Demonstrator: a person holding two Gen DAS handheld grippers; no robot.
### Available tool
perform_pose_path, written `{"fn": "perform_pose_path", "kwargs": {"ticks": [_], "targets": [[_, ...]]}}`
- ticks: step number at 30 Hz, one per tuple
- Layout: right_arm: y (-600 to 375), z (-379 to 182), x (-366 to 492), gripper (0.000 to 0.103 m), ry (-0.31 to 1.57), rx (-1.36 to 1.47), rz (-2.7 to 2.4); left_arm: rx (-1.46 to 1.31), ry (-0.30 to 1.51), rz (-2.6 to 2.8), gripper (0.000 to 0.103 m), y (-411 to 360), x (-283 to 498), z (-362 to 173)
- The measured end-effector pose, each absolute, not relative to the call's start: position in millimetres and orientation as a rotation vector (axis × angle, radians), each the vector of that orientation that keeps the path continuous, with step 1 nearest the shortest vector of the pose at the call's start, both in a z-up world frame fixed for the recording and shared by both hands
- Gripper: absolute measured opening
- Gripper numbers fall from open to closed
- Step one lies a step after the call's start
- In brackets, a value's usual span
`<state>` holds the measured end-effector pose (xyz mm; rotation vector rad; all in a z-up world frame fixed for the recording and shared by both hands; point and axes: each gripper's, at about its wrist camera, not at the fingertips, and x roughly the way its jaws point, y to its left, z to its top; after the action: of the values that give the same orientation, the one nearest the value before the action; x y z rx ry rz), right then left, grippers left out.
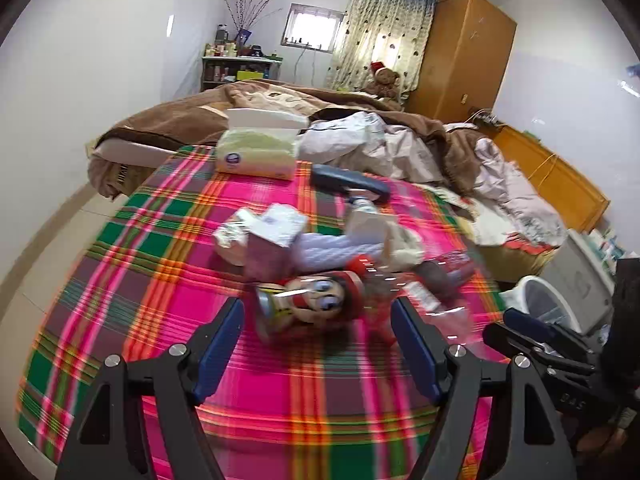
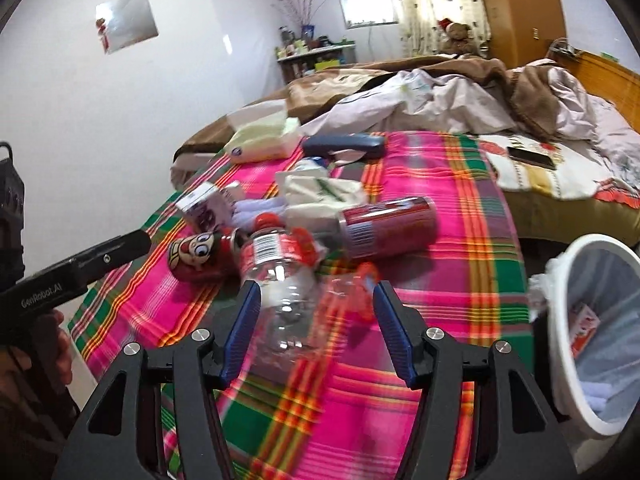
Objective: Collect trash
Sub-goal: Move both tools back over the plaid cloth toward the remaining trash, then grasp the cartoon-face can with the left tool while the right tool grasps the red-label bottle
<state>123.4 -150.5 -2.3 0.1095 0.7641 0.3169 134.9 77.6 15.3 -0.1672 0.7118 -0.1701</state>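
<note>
Your left claw point(image 1: 318, 344) wide, cartoon-face can point(image 1: 308, 300) ahead, blurred. Your right claw point(image 2: 316, 320) wide around one clear bottle point(image 2: 280, 280). Bin point(image 2: 576, 276) cut off.

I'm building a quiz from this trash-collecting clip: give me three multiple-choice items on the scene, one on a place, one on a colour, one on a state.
1. Where is the white trash bin?
A. On the bed
B. Beside the bed, on the right gripper's side
C. On the far shelf

2. What colour is the clear plastic bottle's cap?
A. Red
B. Blue
C. Green

3. How does the right gripper stand?
A. Shut on a can
B. Shut on nothing
C. Open, with the bottle's base between its fingers

Answers: 1 B, the bin stands off the plaid blanket's right edge. 2 A, a red cap tops the bottle. 3 C, the blue pads are wide apart around the bottle.
</note>
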Motion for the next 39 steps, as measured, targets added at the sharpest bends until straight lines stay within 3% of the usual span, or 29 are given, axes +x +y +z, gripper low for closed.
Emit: {"fn": "perform_pose_path", "kwargs": {"ticks": [14, 29, 39], "targets": [[-115, -24, 143, 0.065, 0.883, -0.044, 0.328, -0.121, 0.795, -0.260, 0.078, 87, 171, -4], [-130, -24, 136, 0.064, 0.885, 0.016, 0.274, -0.012, 0.874, -0.318, 0.078, 65, 197, -23], [-143, -24, 135, 0.064, 0.892, 0.036, 0.247, 0.012, 0.936, -0.451, 0.078, 49, 173, -31]]}}
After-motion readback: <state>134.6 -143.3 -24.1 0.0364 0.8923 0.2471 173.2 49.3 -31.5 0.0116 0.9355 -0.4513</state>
